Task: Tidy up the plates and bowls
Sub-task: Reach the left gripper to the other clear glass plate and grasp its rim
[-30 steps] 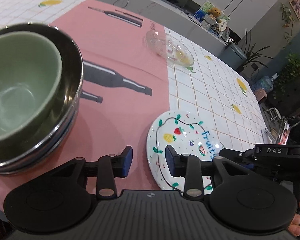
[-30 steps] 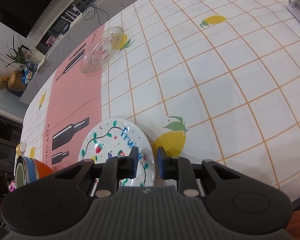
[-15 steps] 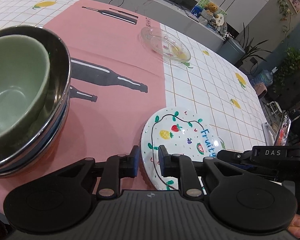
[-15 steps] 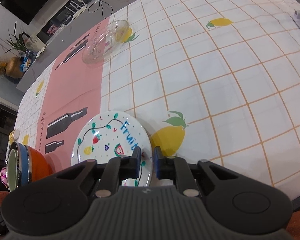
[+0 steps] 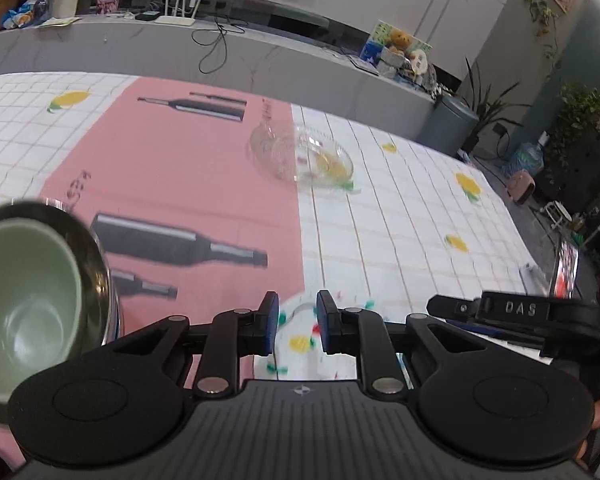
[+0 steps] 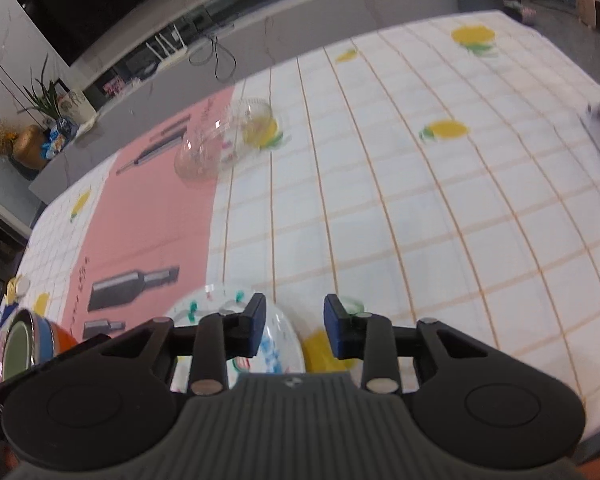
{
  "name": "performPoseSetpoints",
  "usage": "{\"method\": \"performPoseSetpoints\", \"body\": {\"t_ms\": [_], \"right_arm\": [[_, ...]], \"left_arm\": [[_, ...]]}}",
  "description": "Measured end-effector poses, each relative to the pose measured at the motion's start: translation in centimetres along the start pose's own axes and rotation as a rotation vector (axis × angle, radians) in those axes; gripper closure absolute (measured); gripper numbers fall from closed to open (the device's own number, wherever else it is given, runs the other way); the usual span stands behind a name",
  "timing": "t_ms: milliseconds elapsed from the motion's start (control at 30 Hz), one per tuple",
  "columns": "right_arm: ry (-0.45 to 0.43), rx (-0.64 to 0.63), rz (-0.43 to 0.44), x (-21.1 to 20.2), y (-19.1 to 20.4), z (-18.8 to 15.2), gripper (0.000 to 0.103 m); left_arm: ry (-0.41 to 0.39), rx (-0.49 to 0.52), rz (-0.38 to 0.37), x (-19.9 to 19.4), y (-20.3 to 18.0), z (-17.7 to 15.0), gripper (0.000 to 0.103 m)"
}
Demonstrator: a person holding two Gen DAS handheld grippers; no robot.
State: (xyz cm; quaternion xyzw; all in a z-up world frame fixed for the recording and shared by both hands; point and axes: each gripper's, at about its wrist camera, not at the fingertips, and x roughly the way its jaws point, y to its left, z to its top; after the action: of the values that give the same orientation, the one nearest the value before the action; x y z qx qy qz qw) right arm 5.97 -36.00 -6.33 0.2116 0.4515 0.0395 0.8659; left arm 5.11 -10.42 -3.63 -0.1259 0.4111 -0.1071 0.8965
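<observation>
Sitting at about eight o'clock in the left wrist view, the green bowl [image 5: 24, 300] nests inside a steel bowl [image 5: 94, 256], and both are cut off by the frame edge. To their right, the left gripper [image 5: 298, 326] hangs with its fingers a narrow gap apart, holding nothing. Behind that gap lies the fruit plate [image 5: 300, 344], motion-blurred and largely hidden by the gripper body. At twelve o'clock a glass dish [image 5: 300, 156] rests across the seam between the pink runner [image 5: 172, 184] and the checked tablecloth [image 5: 412, 216]. In the right wrist view, the stacked bowls [image 6: 32, 340] appear at nine o'clock, mostly hidden behind the gripper. The right gripper [image 6: 294, 328] has its fingers moderately spread and empty, the left finger [image 6: 256, 326] over the plate's rim. Whether it touches the plate cannot be told. The lettering on the plate is too smeared to read.
</observation>
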Motion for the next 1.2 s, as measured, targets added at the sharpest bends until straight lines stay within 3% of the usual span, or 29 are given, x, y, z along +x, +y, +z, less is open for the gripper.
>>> {"method": "performPoseSetpoints", "body": {"t_ms": [233, 500, 800, 900, 1200], "right_arm": [[-0.058, 0.054, 0.044, 0.7, -0.2, 2.8, 0.070], [-0.120, 0.052, 0.056, 2.7, 0.8, 6.4, 0.069], [-0.060, 0.138, 0.138, 7.3, 1.6, 10.1, 0.067], [-0.049, 0.140, 0.130, 9.3, 2.0, 11.7, 0.067], [0.012, 0.180, 0.090, 15.2, 0.8, 14.7, 0.067]], "left_arm": [[-0.056, -0.050, -0.022, 0.9, -0.4, 4.0, 0.081], [-0.108, -0.108, 0.008, 3.7, -0.3, 7.3, 0.080], [-0.071, -0.249, 0.031, 9.6, 1.2, 9.6, 0.077], [-0.073, -0.249, 0.043, 11.5, 1.7, 10.5, 0.067], [-0.068, -0.349, 0.111, 16.0, 3.9, 12.0, 0.061]]}}
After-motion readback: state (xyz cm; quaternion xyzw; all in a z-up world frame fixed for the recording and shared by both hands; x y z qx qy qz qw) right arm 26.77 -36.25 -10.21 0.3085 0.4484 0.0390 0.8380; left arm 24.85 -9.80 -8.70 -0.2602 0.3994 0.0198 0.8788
